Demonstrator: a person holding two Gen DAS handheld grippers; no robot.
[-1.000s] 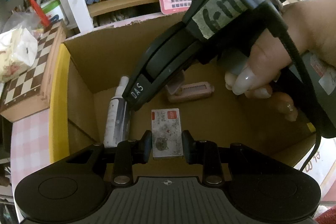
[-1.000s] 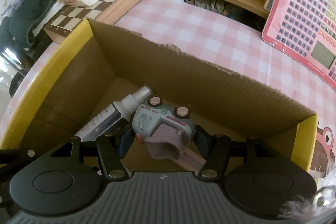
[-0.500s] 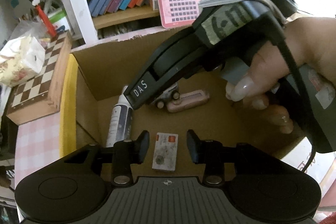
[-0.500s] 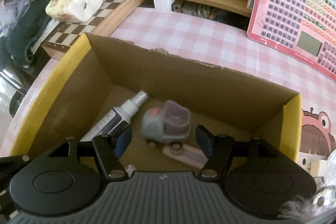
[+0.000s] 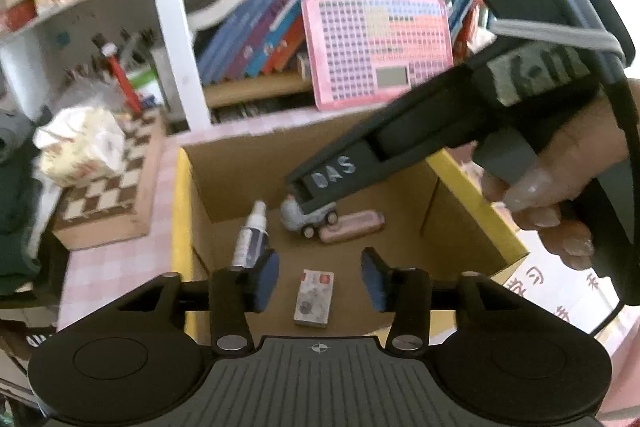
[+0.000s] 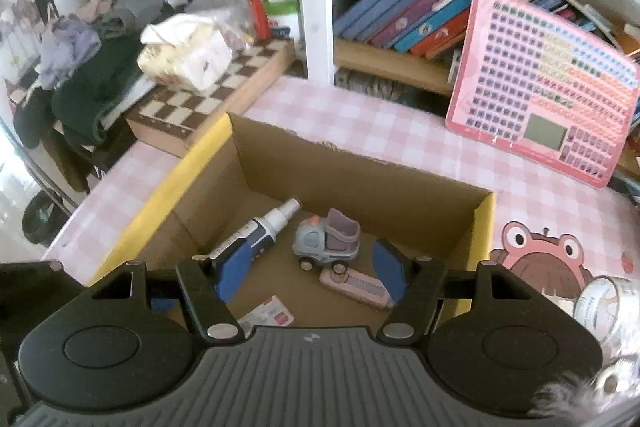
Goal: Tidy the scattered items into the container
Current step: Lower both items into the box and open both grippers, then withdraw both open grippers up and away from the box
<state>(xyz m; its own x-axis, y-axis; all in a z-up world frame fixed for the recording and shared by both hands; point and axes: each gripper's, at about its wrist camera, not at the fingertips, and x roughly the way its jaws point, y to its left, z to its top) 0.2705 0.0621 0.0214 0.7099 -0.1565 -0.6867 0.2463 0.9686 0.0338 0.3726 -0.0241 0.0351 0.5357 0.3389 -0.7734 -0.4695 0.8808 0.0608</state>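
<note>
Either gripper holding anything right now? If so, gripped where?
Nothing is held. The left gripper and right gripper are both open above the yellow-edged cardboard box; the grey toy truck sits on the box floor.

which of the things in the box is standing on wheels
The toy truck, upright on its wheels mid-box. The spray bottle, pink comb and small card pack all lie flat.

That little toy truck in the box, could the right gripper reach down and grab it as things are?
Probably yes. The toy truck stands upright in the open-topped cardboard box, the right gripper is open above it, and nothing covers it.
</note>
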